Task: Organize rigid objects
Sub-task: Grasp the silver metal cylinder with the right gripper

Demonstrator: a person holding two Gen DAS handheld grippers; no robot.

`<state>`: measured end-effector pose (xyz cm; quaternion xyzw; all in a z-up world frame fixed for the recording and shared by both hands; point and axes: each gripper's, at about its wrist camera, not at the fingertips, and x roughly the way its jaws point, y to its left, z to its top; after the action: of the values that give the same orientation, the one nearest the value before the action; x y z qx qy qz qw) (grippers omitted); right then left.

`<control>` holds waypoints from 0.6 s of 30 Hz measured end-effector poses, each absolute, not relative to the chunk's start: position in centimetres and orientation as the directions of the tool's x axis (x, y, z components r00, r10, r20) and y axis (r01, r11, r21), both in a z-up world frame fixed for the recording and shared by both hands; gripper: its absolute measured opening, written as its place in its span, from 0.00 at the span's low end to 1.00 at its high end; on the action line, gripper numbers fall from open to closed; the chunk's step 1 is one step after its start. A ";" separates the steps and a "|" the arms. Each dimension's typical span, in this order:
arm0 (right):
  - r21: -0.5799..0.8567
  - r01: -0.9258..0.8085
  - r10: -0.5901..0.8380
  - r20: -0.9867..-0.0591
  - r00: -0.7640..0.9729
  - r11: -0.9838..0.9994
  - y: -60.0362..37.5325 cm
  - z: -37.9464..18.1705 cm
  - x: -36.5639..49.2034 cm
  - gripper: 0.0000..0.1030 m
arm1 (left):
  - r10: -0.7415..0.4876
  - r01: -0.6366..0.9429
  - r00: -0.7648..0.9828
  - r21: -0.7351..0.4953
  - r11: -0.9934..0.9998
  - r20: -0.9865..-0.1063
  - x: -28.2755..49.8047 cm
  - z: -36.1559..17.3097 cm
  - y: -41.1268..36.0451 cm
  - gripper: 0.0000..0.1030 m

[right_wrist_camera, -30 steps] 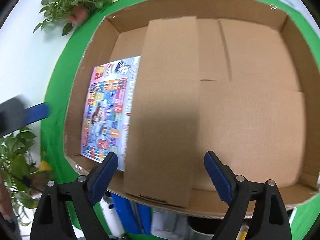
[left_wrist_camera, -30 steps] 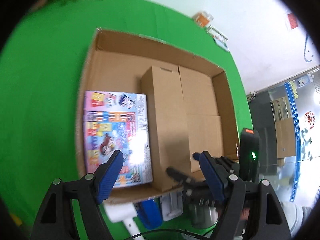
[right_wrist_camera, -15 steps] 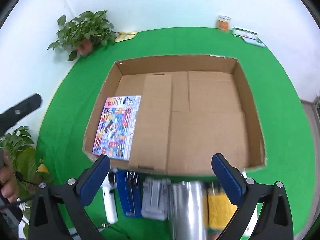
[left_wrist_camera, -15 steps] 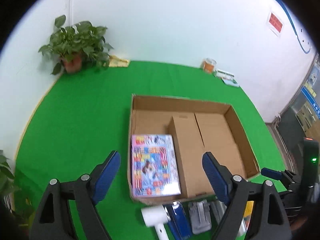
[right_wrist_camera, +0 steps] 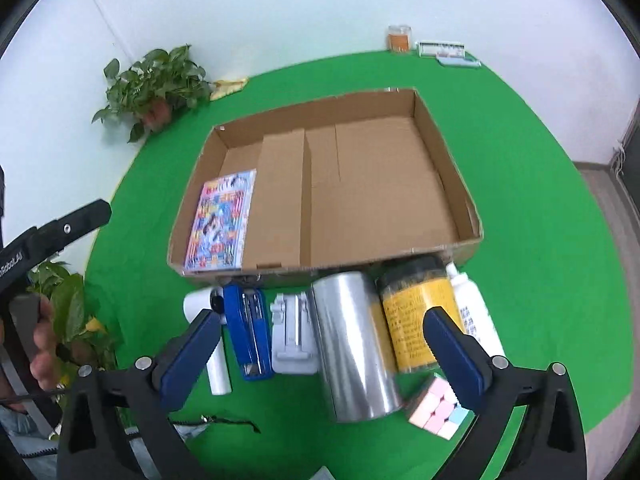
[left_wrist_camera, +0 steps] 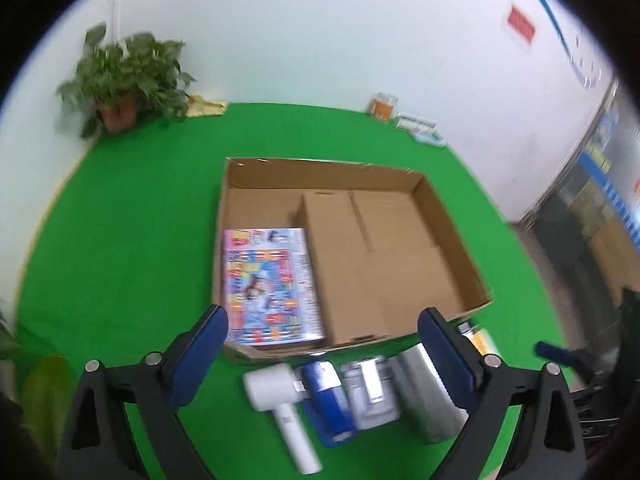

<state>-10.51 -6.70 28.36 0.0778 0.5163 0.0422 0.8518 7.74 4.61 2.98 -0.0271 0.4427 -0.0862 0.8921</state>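
Observation:
A shallow cardboard box [right_wrist_camera: 444, 168] lies on the green mat with a colourful flat box [right_wrist_camera: 222, 220] in its left part; both also show in the left wrist view, the box [left_wrist_camera: 448, 232] and the colourful box [left_wrist_camera: 270, 284]. In front of it lie a white hair dryer [right_wrist_camera: 216, 356], a blue stapler [right_wrist_camera: 248, 332], a grey plastic piece [right_wrist_camera: 292, 336], a silver can [right_wrist_camera: 352, 344], a yellow-labelled jar [right_wrist_camera: 412, 312], a white bottle [right_wrist_camera: 476, 316] and a pastel cube [right_wrist_camera: 438, 412]. My right gripper [right_wrist_camera: 320, 360] is open above the can. My left gripper [left_wrist_camera: 324, 356] is open above the stapler [left_wrist_camera: 328, 396].
A potted plant [right_wrist_camera: 156, 88] stands at the back left by the white wall. An orange jar [right_wrist_camera: 399, 38] and small packets [right_wrist_camera: 448, 54] lie at the mat's far edge. Leaves [right_wrist_camera: 68, 308] are at the near left. The other handle [right_wrist_camera: 48, 236] is at the left.
Both grippers have pulled back and up from over the box. The row of loose objects in front of the box has come into view under them. Both stayed open.

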 end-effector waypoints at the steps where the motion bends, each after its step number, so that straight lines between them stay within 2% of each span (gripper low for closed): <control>1: 0.175 0.007 0.153 -0.879 0.453 0.985 -6.6 28.0 -10.6 0.99 | -0.162 0.141 0.592 -0.096 0.985 -0.789 7.7 2.8 4.3 0.93; 3: 0.152 -0.006 0.141 -0.899 0.415 0.988 -6.6 26.6 -10.8 0.99 | -0.119 0.139 0.586 -0.045 0.989 -0.801 7.4 2.4 4.0 0.93; 9: 0.119 -0.059 0.131 -0.947 0.292 0.991 -6.3 21.1 -10.6 0.99 | -0.179 0.140 0.504 -0.125 0.982 -0.845 6.1 1.3 4.6 0.93; 12: 0.083 -0.064 0.097 -0.962 0.257 0.994 -6.4 18.5 -10.0 0.99 | -0.173 0.134 0.470 -0.124 0.983 -0.866 5.7 0.5 4.5 0.93; 13: 0.082 -0.061 0.094 -0.967 0.239 0.995 -6.6 17.5 -9.8 0.98 | -0.169 0.132 0.460 -0.122 0.984 -0.871 5.6 0.3 4.4 0.93; 16: 0.088 -0.075 0.100 -0.980 0.173 0.993 -6.7 15.2 -9.7 0.80 | -0.165 0.121 0.439 -0.124 0.985 -0.883 5.3 -0.1 4.3 0.93; 18: 0.049 -0.087 0.062 -0.986 0.153 0.995 -6.7 14.1 -10.1 0.78 | -0.150 0.111 0.438 -0.113 0.987 -0.886 5.1 0.0 4.2 0.93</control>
<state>-10.09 -6.70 14.10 -0.0097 0.6490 0.0492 0.7592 5.13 4.16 0.02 -0.0189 0.5245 -0.0770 0.8477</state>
